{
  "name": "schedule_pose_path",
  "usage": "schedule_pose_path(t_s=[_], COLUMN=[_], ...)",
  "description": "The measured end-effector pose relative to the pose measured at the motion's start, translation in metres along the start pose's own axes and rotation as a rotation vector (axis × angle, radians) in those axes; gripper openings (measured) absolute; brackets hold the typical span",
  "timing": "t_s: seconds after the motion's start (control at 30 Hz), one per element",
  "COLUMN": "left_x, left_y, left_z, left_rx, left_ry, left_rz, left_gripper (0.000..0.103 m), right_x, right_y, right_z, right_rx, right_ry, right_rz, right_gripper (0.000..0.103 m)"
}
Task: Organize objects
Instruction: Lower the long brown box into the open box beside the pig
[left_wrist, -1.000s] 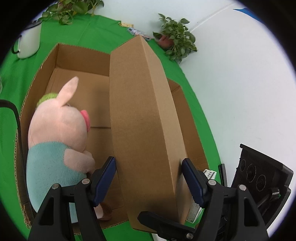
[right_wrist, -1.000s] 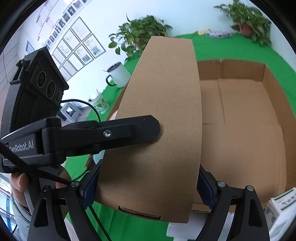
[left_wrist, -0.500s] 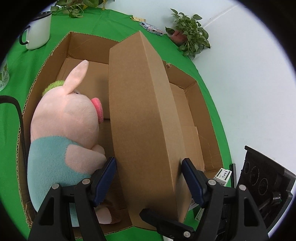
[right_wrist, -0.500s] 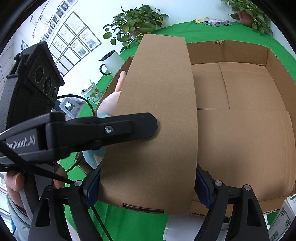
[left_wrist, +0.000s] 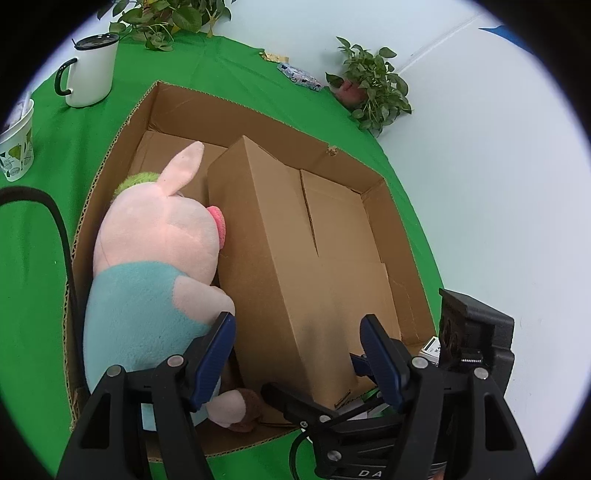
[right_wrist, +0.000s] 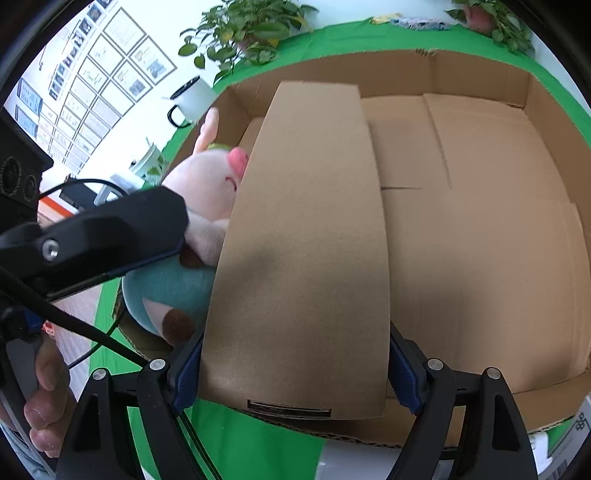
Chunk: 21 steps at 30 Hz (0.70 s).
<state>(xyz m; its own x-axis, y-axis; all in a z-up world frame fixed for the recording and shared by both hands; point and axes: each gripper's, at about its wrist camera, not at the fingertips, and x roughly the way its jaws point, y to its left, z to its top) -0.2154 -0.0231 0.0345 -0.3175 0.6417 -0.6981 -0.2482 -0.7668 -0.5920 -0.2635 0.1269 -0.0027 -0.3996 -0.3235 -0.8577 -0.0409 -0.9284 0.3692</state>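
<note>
Right claw (right_wrist: 293, 373) grasps small carton (right_wrist: 306, 240), jaws opening; long axis runs away from it, inside big box (right_wrist: 480, 70); left claw (left_wrist: 297, 363) released.

The only legible lettering is the white "DA" on the dark housing of the left gripper (left_wrist: 297, 363) at the bottom edge of the left wrist view; the rest of the word is cut off. A small white carton (right_wrist: 576, 432) at the lower right of the right wrist view carries printed lines and what may be a barcode, too small to read. The framed wall sheets (right_wrist: 110, 70) are unreadable.
</note>
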Motion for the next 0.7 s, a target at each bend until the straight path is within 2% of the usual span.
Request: schedule_pose_path(t_s=[0.13, 0.23, 0.3, 0.4, 0.5, 0.6, 0.7], left_x=[-0.009, -0.020, -0.028, -0.037, -0.042, -0.035, -0.033], left_y=[0.003, 0.007, 0.010, 0.015, 0.022, 0.026, 0.029], left_z=[-0.001, -0.003, -0.004, -0.001, -0.002, -0.003, -0.005], left_rx=[0.007, 0.012, 0.023, 0.028, 0.020, 0.017, 0.026], left_ry=[-0.023, -0.054, -0.079, -0.115, -0.123, -0.111, -0.111], left_rz=[0.004, 0.004, 0.029, 0.060, 0.080, 0.090, 0.094], left_gripper=[0.069, 0.069, 0.069, 0.069, 0.069, 0.069, 0.069], right_x=[-0.007, -0.020, -0.028, -0.039, -0.048, -0.042, -0.023], right_y=[0.006, 0.005, -0.001, -0.013, -0.021, -0.027, -0.037], right_z=[-0.001, 0.003, 0.008, 0.022, 0.034, 0.046, 0.050], right_rx=[-0.045, -0.061, -0.047, -0.008, 0.017, 0.039, 0.061], right_ry=[-0.004, -0.044, -0.076, -0.094, -0.101, -0.090, -0.025], right_rz=[0.023, 0.014, 0.017, 0.058, 0.078, 0.042, -0.001], right_gripper=[0.088, 0.088, 0.088, 0.077, 0.074, 0.072, 0.058])
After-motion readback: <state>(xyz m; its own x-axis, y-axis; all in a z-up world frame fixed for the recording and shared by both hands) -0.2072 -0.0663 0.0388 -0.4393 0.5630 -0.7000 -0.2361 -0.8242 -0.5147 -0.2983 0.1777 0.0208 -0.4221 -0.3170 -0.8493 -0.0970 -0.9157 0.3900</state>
